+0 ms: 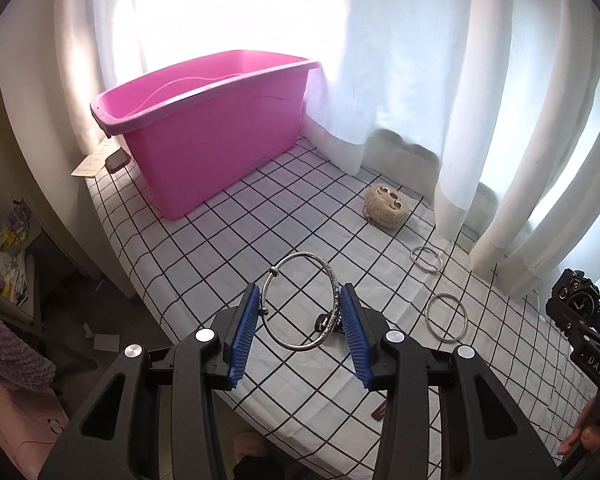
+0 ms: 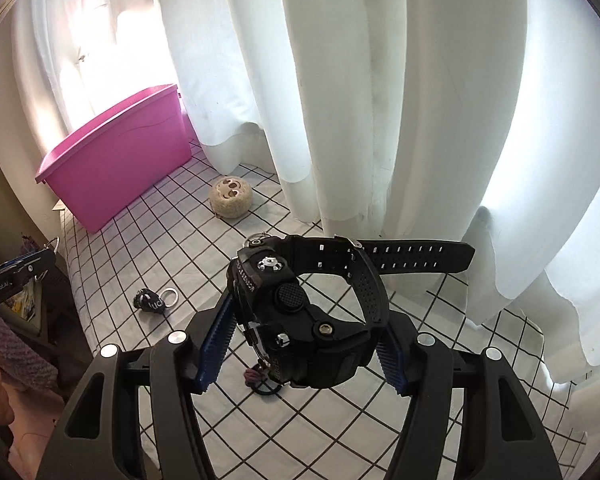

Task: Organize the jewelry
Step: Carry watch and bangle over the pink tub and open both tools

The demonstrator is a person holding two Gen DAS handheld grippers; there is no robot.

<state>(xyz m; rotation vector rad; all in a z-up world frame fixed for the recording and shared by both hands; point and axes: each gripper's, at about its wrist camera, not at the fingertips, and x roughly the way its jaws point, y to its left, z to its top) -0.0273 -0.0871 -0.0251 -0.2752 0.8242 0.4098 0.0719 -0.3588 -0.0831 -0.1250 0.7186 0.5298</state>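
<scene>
My left gripper (image 1: 300,316) is shut on a silver bangle (image 1: 300,346), held upright above the checked cloth (image 1: 228,240). My right gripper (image 2: 304,340) is shut on a bulky black watch (image 2: 300,312), its strap sticking out to the right; the watch also shows at the right edge of the left wrist view (image 1: 576,300). Two more silver bangles (image 1: 426,259) (image 1: 446,315) lie on the cloth to the right. A pink bin (image 1: 204,128) stands at the far left, open on top.
A beige woven pouch (image 1: 387,205) lies near the white curtains (image 1: 480,100). A small black tag with a ring (image 2: 152,300) lies on the cloth. A purple hair tie (image 2: 256,376) lies below the watch. The table's left edge drops to a cluttered floor.
</scene>
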